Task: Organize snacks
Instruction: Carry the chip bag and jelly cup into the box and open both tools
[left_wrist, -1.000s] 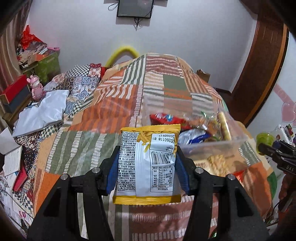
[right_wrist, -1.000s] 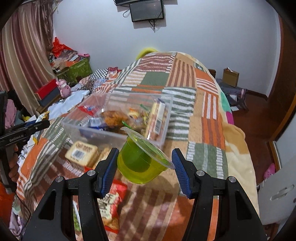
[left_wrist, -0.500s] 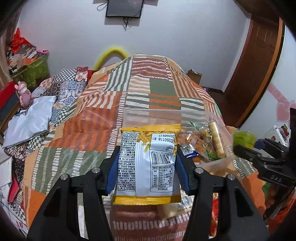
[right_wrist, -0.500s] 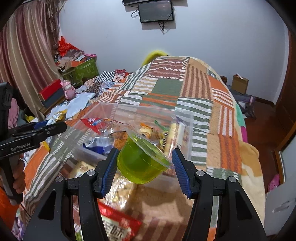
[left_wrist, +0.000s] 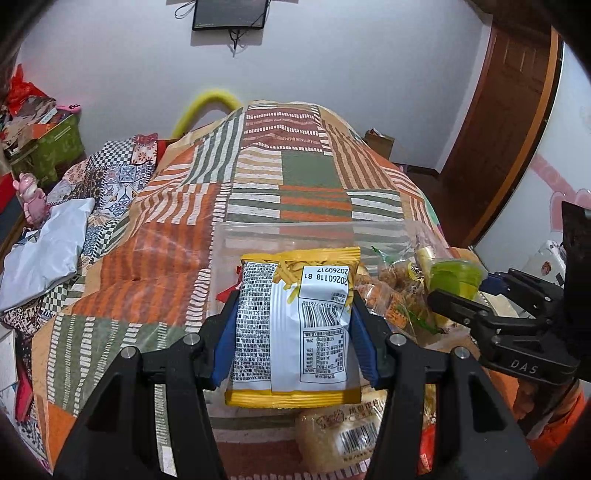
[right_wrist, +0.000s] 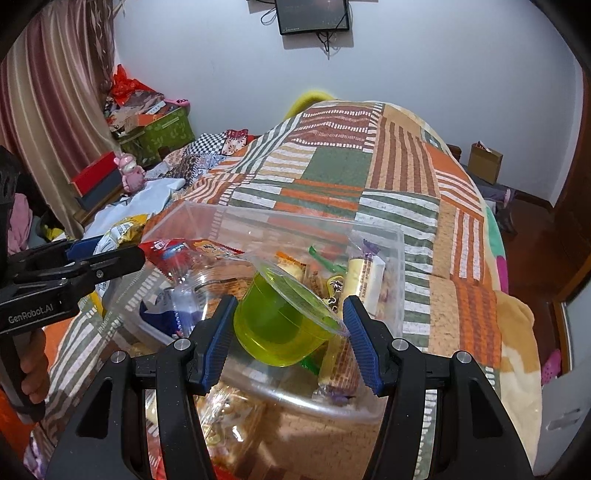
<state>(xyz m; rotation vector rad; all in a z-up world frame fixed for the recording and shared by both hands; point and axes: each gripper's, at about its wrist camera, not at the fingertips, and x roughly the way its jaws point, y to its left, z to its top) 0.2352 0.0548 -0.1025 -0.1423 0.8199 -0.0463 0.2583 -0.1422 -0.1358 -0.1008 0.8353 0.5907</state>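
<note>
Change since a second ago: both grippers have moved in over the clear bin (right_wrist: 384, 236); it sat farther ahead before, and its rim now lies right under the held items.
Left gripper (left_wrist: 293, 325): blue pads clamped on the sides of the yellow-and-white snack bag (left_wrist: 295, 325), printed back facing the camera, bag upright.
Snack bag position: above the near left part of the bin, off the quilt (left_wrist: 155, 221).
Right gripper (right_wrist: 288, 328): closed on the green jelly cup (right_wrist: 282, 321), which sits tilted between the pads, its sealed top facing up and right.
Jelly cup position: over the bin's near half, above the wrapped snacks (right_wrist: 364, 273) inside.
Bin contents: red packet (right_wrist: 168, 247), blue wrapper, cracker packs, a long pale bar.
Outside the bin: a yellow barcode packet (left_wrist: 341, 432) lies on the quilt just in front.
Gripper spacing: side by side, near each other, not touching.
</note>
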